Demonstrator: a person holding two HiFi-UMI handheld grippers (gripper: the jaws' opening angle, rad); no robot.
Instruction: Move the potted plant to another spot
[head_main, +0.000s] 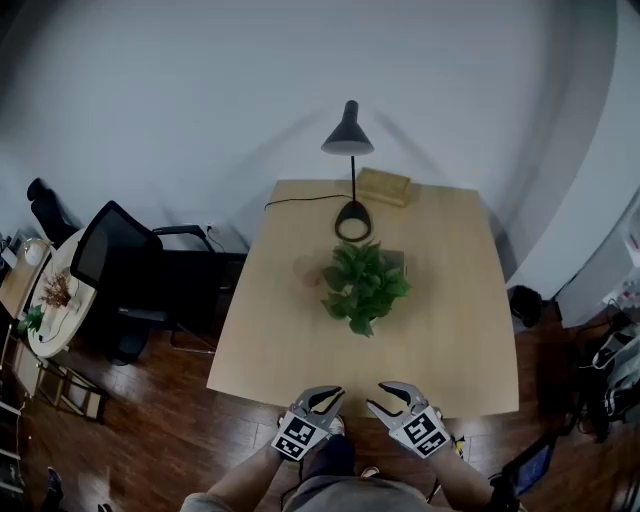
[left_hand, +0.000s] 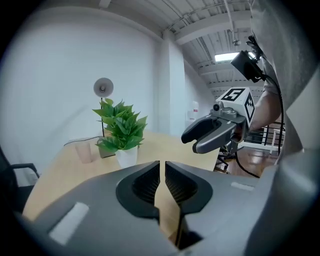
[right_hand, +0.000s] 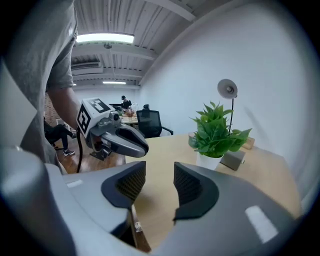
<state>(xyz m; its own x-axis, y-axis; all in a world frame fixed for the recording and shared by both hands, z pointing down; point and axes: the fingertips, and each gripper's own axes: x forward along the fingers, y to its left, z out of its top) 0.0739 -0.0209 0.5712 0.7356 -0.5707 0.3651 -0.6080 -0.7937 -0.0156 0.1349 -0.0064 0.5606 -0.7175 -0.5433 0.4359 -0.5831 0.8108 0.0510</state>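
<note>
Seen from the head view, the left hand-held gripper (head_main: 325, 400) and the right hand-held gripper (head_main: 383, 398) hover side by side over the near edge of the bench (head_main: 270, 350). The potted plant (head_main: 364, 285) stands well ahead of both, around the middle of the bench, roughly on the line between them. From above its leaves cover the pot.

Only the two gripper views show the white pot (left_hand: 126, 156), standing upright on the bench. In the left gripper view the plant sits ahead and to the left of the jaws. In the right gripper view it sits ahead and to the right.

The left gripper view shows its jaws drawn almost together, with only a thin slit and nothing in it. The right gripper view shows its jaws standing apart, with only bare bench top in the gap.

Counted:
- Two hand-held grippers.
- One plant.
- One black lamp (head_main: 349, 140), beyond the plant.
- One flat box (head_main: 384, 186) at the far edge.
- One pinkish cup (head_main: 307, 270), just left of the plant.
- One grey block (right_hand: 233, 160), just behind the pot.
- One black office chair (head_main: 115, 260), off to the left of the bench and seen whole only in the head view.
</note>
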